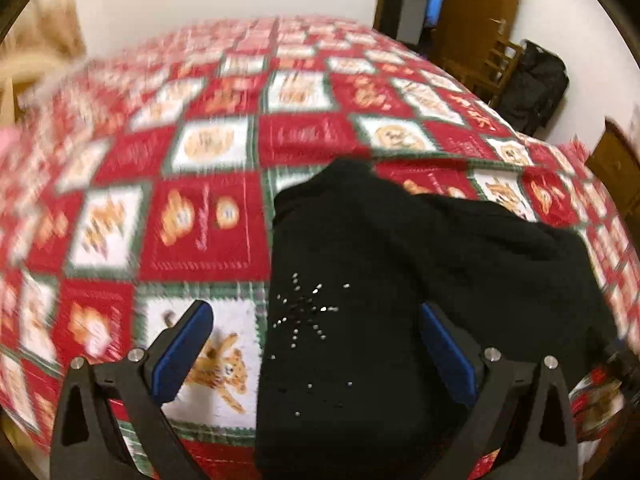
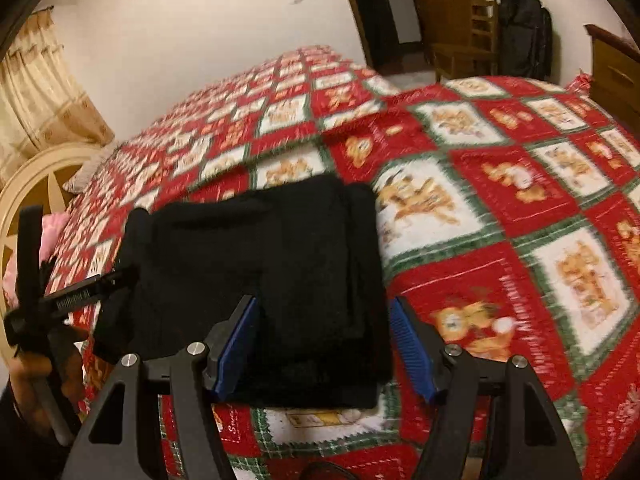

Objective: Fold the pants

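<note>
The black pants (image 1: 400, 280) lie folded into a compact bundle on the bed, with a starburst of small studs (image 1: 308, 312) on the top layer. My left gripper (image 1: 316, 336) is open over the bundle's near left edge; one blue pad is over the bedspread, the other over the black cloth. In the right wrist view the pants (image 2: 260, 256) form a rough square. My right gripper (image 2: 322, 328) stands open, straddling their near right corner with nothing pinched. The left gripper (image 2: 80, 292), held by a hand, is at the bundle's left side.
A red, white and green patchwork bedspread (image 2: 500, 208) covers the whole bed. A cream headboard (image 2: 24, 200) and pink cloth (image 2: 52, 232) sit at the left. A wooden chair (image 2: 464, 40), black bag (image 2: 520, 32) and wooden dresser (image 2: 612, 72) stand beyond the bed.
</note>
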Demonstrator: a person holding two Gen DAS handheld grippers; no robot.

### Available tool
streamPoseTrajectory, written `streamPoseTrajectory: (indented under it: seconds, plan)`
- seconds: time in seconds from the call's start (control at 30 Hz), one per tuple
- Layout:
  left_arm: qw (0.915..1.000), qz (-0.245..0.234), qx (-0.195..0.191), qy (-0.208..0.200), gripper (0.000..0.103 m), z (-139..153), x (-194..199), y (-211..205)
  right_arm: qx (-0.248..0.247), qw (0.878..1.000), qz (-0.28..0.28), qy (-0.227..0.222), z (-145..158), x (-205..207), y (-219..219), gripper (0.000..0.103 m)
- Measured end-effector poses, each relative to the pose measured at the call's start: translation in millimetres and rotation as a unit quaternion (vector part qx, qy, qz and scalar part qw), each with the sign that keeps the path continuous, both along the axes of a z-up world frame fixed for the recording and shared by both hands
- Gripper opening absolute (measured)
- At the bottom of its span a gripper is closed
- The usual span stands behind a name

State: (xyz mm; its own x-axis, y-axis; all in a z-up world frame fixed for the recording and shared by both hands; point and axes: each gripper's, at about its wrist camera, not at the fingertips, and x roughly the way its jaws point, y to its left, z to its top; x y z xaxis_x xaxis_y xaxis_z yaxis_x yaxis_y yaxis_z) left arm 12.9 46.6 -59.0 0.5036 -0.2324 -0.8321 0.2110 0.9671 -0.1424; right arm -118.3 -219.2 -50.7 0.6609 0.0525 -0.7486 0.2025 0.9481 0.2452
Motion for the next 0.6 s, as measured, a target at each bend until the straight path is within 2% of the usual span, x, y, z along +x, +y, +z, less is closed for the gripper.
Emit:
streamPoseTrajectory:
  seconds: [0.1, 0.2, 0.33, 0.37, 0.4, 0.43, 0.47, 0.5, 0.6]
  plan:
    - [0.9982, 0.014, -0.049, 0.034, 0.103, -9.1, 4.8, 7.1, -0.014, 1.000, 0.005, 0.011, -6.8, 5.7, 6.3, 0.068]
    - [0.9988, 0.004, -0.043, 0.020, 0.103, -10.3, 3.0, 1.7, -0.022, 1.000, 0.001, 0.018, -8.7, 12.2, 8.4, 0.068]
    - [0.9982, -0.017, -0.056, 0.006, 0.103, -13.9, 1.1, -8.4, -0.045, 0.999, 0.009, 0.025, -12.0, 22.4, 14.8, 0.070]
    - [0.9979, -0.032, -0.056, -0.001, 0.092, -12.3, 0.5, -11.2, -0.042, 0.999, 0.015, 0.028, -11.1, 23.2, 14.2, 0.066]
    - [0.9972, -0.043, -0.060, -0.005, 0.078, -9.5, -1.1, -12.7, -0.032, 0.999, 0.025, 0.026, -9.9, 23.3, 13.3, 0.049]
    - [0.9965, -0.052, -0.065, -0.010, 0.065, -5.2, -4.5, -13.7, -0.012, 0.999, 0.031, 0.024, -8.5, 22.8, 11.5, 0.042]
    - [0.9945, -0.062, -0.084, -0.006, 0.036, -1.4, -6.1, -13.7, -0.006, 0.999, 0.030, 0.023, -6.4, 21.9, 10.5, 0.034]
    - [0.9938, -0.061, -0.093, -0.005, 0.029, 2.5, -6.6, -12.7, -0.009, 0.999, 0.035, 0.023, -3.1, 22.2, 11.3, 0.029]
    - [0.9929, -0.060, -0.099, -0.027, 0.026, 18.5, -8.7, -8.5, -0.020, 0.998, 0.053, 0.010, 11.4, 23.8, 21.5, 0.026]
